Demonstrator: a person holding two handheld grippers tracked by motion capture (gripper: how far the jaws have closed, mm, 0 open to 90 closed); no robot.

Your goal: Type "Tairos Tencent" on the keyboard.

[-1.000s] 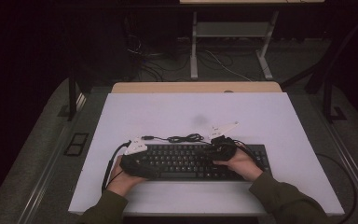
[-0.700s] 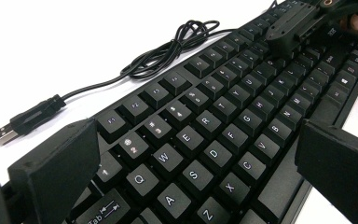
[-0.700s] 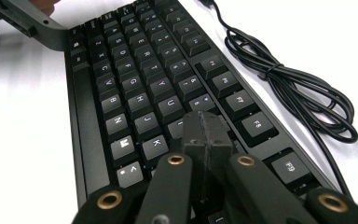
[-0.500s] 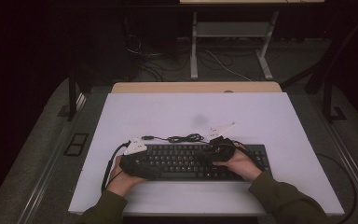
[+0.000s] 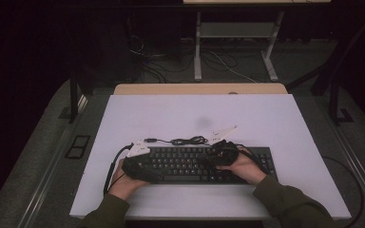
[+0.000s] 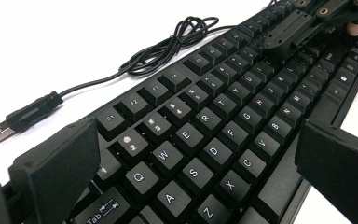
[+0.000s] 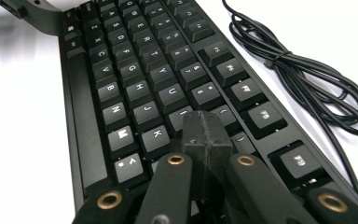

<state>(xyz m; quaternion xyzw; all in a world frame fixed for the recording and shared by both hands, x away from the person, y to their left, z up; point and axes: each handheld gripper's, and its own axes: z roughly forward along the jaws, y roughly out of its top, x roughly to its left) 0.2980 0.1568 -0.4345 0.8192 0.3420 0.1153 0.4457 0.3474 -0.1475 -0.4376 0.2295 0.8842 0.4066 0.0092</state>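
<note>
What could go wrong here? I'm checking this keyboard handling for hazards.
The right gripper, shut, sits low over the keys of the keyboard; it might press or scrape one. The left gripper is open across the keyboard's end; a lift from there could tilt it. The loose cable behind could snag.

**Matt black plastic on a smooth white top**

Beneath the right gripper (image 7: 204, 135), a keyboard (image 7: 135, 93) of matt black plastic with slightly sheened keycaps; beside it, a glossy rubbery cable (image 7: 303, 74). The jaw pads look coarse, the rivets brassy. The table (image 5: 266, 118) is smooth white.
</note>
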